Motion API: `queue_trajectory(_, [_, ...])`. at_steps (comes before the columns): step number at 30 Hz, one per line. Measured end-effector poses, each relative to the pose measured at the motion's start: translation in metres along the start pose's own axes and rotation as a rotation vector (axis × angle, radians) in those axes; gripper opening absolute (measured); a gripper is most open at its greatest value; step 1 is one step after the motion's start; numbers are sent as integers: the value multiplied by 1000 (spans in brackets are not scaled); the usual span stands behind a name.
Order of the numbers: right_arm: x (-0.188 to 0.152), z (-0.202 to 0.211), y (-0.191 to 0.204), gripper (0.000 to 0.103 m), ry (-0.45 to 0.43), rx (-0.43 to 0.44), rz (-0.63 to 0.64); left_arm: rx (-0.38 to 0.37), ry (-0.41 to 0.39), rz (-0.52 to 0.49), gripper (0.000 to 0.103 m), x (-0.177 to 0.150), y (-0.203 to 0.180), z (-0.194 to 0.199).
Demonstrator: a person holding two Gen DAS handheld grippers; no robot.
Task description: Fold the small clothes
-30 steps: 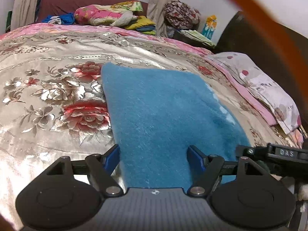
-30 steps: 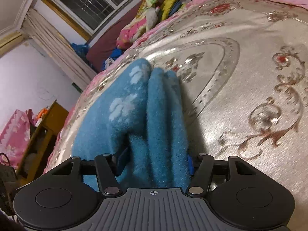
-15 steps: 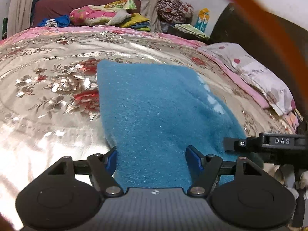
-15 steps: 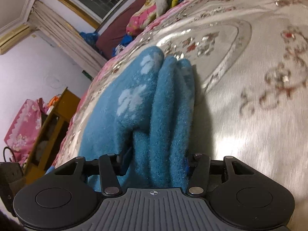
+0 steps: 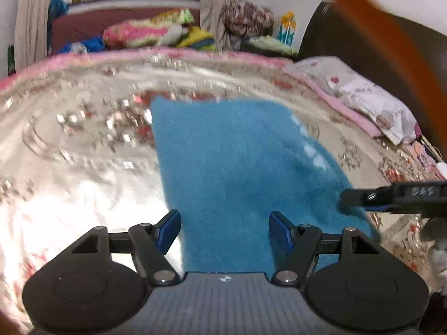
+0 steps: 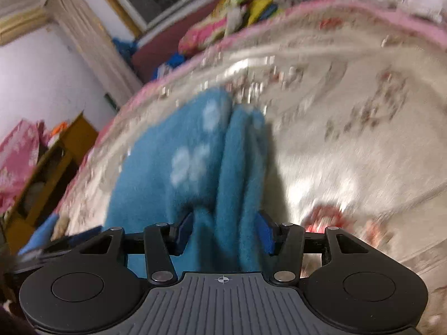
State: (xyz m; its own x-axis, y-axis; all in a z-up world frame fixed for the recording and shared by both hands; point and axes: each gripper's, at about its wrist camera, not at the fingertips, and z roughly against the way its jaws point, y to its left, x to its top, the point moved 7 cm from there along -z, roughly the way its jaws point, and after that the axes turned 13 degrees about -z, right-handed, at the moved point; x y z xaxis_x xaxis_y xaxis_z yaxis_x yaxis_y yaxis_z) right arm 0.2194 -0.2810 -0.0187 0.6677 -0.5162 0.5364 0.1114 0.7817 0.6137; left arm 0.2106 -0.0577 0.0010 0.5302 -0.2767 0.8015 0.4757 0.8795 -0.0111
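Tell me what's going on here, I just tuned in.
A person is folding a blue fleece cloth on a flowered bedspread with two handheld grippers. The right gripper pinches a bunched, layered edge. The left gripper straddles the flat near edge, fingers apart. Both views are blurred.

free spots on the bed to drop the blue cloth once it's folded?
Bare bedspread left of the blue cloth, out to the pink border. More bare spread right of the cloth in the right wrist view. Crowded: pillow at the headboard side, and right gripper bunching the cloth's near-right corner.
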Motion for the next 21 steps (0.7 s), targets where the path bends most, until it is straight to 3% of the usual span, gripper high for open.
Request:
queue_trajectory(4, [18,5,33,51,-72,34,70,43,-50,-20,74,13,9,6])
queue_trajectory(10, [19,-64,40,51,44,-46,93,41,-34,-1,74,9,12,-11])
queue_trajectory(15, [19,-70,31,54,70,12,30,38,-12,-14,74,9,12,-24])
queue_trajectory(16, [20,-69,28,43,76,28,11,33,-10,-7,74,10,13,-26])
queue_trajectory(18, [21,-69,27,31,97,70,-32,26,-15,7,74,12,15,-27])
queue_trajectory(21, [29,-53,34,26,64,139,-54,29,-34,4,74,19,14,-25])
